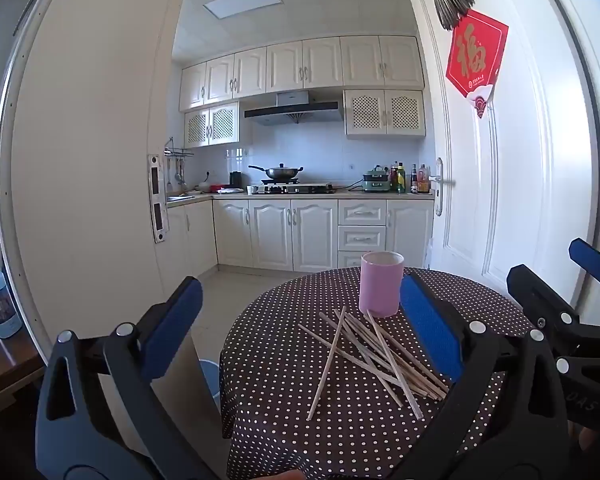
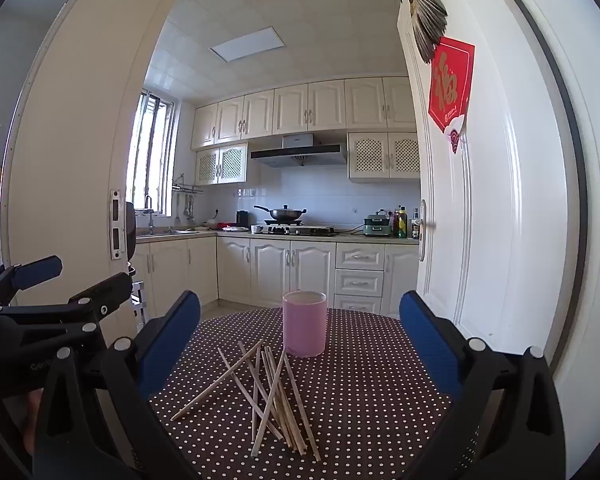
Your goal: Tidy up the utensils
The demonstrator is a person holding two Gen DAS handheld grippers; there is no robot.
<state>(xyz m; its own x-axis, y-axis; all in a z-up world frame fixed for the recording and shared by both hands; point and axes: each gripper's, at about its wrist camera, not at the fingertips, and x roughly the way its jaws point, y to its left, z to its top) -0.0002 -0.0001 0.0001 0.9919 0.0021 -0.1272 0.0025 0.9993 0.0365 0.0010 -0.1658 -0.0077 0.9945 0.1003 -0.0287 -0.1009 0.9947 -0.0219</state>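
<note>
A loose pile of several wooden chopsticks (image 1: 374, 354) lies on a round table with a dark polka-dot cloth (image 1: 300, 420). A pink cylindrical cup (image 1: 381, 284) stands upright just behind the pile. My left gripper (image 1: 300, 312) is open and empty, held above the table's near left edge. The right gripper shows at the right of that view (image 1: 556, 280). In the right wrist view the chopsticks (image 2: 274, 396) lie in front of the pink cup (image 2: 304, 323), and my right gripper (image 2: 300, 328) is open and empty, in front of them. The left gripper (image 2: 64, 280) shows at the left, open.
Beyond the table is a kitchen with white cabinets (image 1: 292, 232), a stove with a wok (image 1: 280, 172) and a white door (image 1: 500, 160) at the right. A blue bin (image 1: 212, 380) sits on the floor left of the table. A wooden side table (image 1: 4, 364) stands at far left.
</note>
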